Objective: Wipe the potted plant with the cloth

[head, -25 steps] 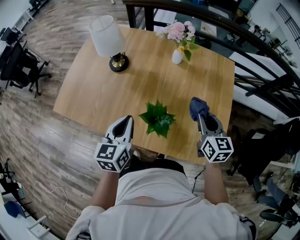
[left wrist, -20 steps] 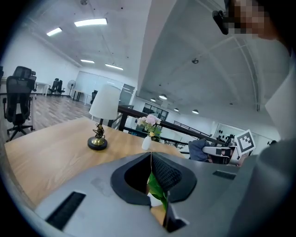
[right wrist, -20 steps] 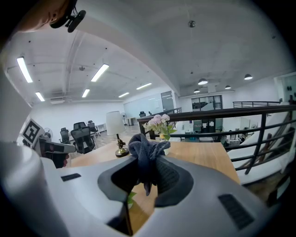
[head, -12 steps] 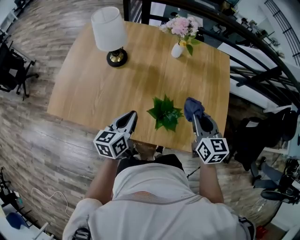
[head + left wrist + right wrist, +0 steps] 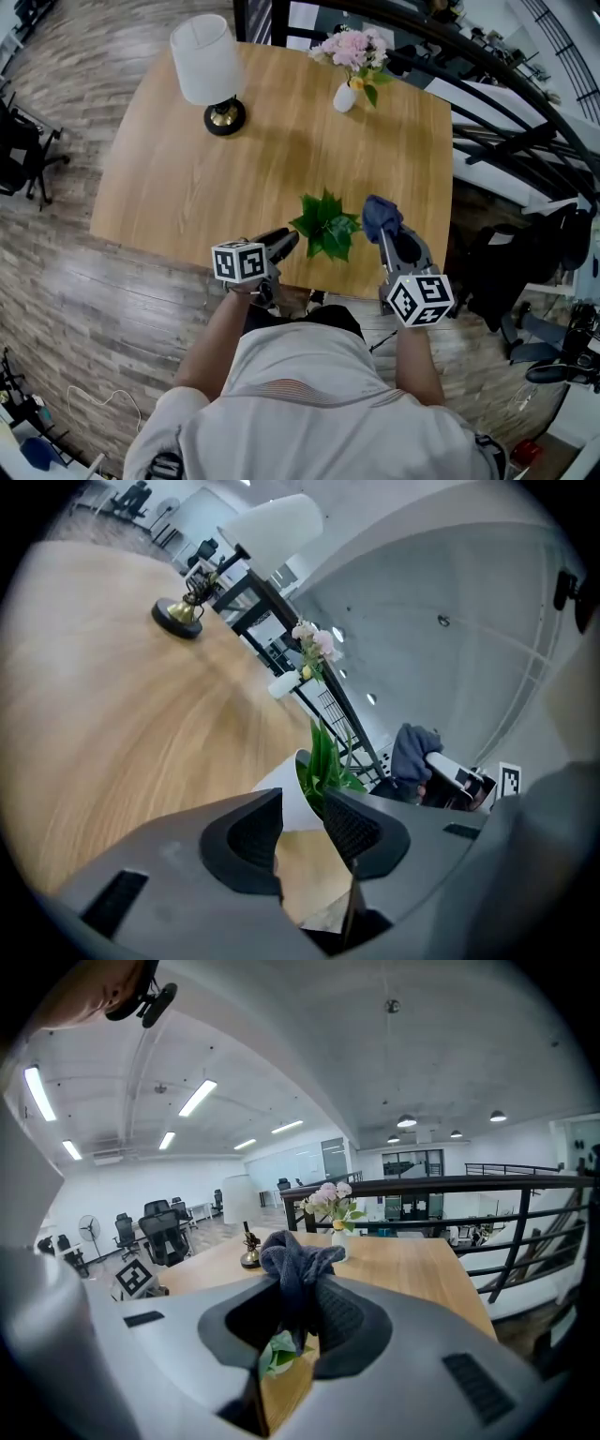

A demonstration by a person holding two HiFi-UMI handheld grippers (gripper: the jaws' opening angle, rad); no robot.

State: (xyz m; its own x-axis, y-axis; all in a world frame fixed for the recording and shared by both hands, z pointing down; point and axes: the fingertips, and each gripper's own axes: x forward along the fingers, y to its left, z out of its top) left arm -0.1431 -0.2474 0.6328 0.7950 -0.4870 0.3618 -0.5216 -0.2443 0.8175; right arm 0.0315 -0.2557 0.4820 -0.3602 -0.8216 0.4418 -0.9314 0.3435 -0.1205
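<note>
Lamp (image 5: 208,70) with a white shade sits way over at the far left corner of the wooden counter (image 5: 178,178), well apart from everything else.

Next over, the left gripper (image 5: 284,240) is at the counter's near edge, pointing at the potted plant (image 5: 326,223). Its jaws have just been opening and now stand apart. In the left gripper view the white pot (image 5: 292,794) shows in the gap just past the tips, but the pads aren't pressing on it, so nothing's gripped there.

The plant itself stands upright near the front edge, a bit right of middle, between the two grippers. Straight back from it, at the far edge, is a small white vase (image 5: 345,97) with pink flowers.

Just right of the leaves is the cloth (image 5: 380,214), dark blue and bunched up. The right gripper (image 5: 387,231) has its jaws clamped on it, with the wad sticking out past the tips. It's right beside the leaves, but I can't tell if it's touching them. The right gripper view shows a bit of green leaf under the cloth.
</note>
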